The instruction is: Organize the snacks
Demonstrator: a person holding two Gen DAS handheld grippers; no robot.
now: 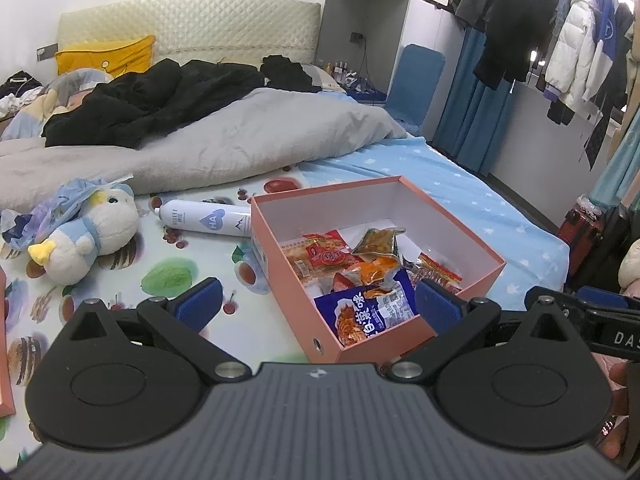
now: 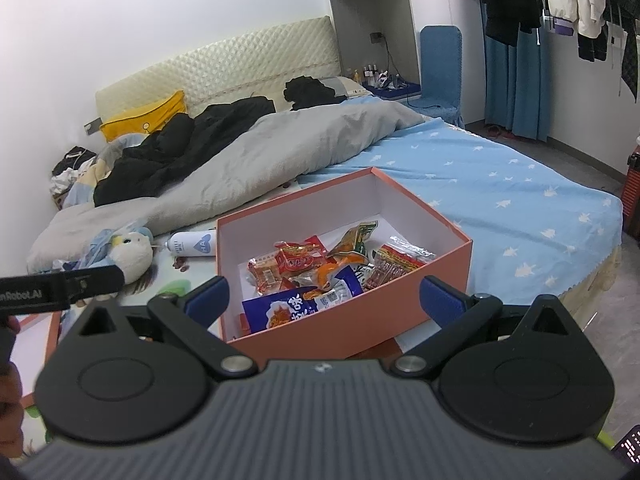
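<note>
A: What is seen to the left of the jaws?

B: A plush point(image 1: 86, 236) is seen far left, well apart from both grippers. A white bottle point(image 1: 202, 222) is laid on its side beyond the left gripper's point(image 1: 316, 306) left finger, marked "HA" in a heart; the smaller print cannot be read.

A: And between the jaws?

B: The pink box point(image 1: 444, 218) is framed by both sets of jaws, with the snacks point(image 1: 362, 268) heaped inside it. In the left view the box is set ahead and slightly right of centre; in the right view it lies straight ahead of the right gripper point(image 2: 322, 300), its near wall just beyond the fingertips. Its long axis is judged to run away from the jaws, toward the far right.

A: How are the jaws held?

B: Both are spread wide, and nothing is gripped by either.

A: Which is nearer?

B: The right gripper is judged nearer and better centred.

A: Any writing?

B: White Chinese characters are printed on the blue packet point(image 2: 288, 308); the red wrappers' point(image 2: 296, 258) print is too small. "DA" and "nRobot.AI" are read on the gripper bodies.
</note>
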